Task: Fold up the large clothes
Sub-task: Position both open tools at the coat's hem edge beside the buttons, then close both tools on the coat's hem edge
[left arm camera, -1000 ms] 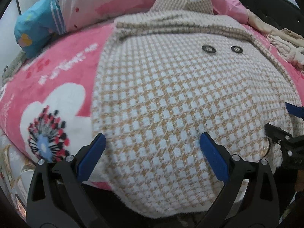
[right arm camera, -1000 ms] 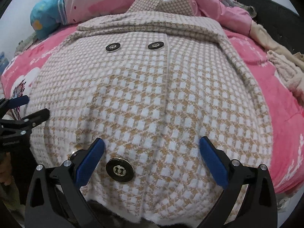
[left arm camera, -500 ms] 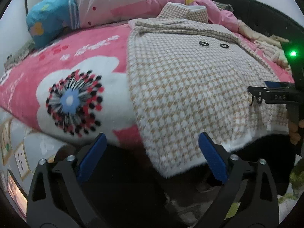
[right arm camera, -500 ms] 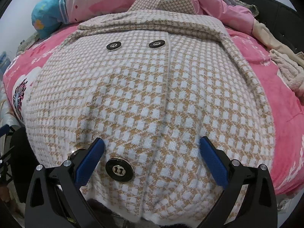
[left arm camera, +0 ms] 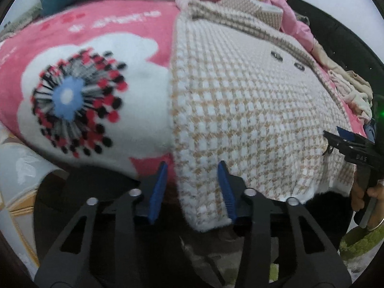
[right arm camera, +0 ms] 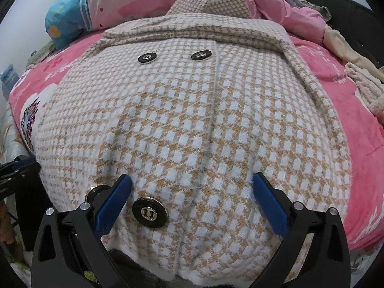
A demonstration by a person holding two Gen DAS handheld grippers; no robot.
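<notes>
Coat [right arm camera: 192,124]: lying soft, thick, floppy; best gripped at near hem corners.
Left tongs [left arm camera: 192,187]: closing around near-left corner, not yet pinching.
Right tongs [right arm camera: 192,192]: resting spread over hem.

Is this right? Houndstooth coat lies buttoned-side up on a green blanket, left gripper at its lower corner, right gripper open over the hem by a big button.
Not quite: the blanket is pink with a flower print, not green, as the left wrist view shows. The rest holds: the coat lies button-side up, the left gripper straddles its lower corner, jaws just closing, and the right gripper is open by the big button.
</notes>
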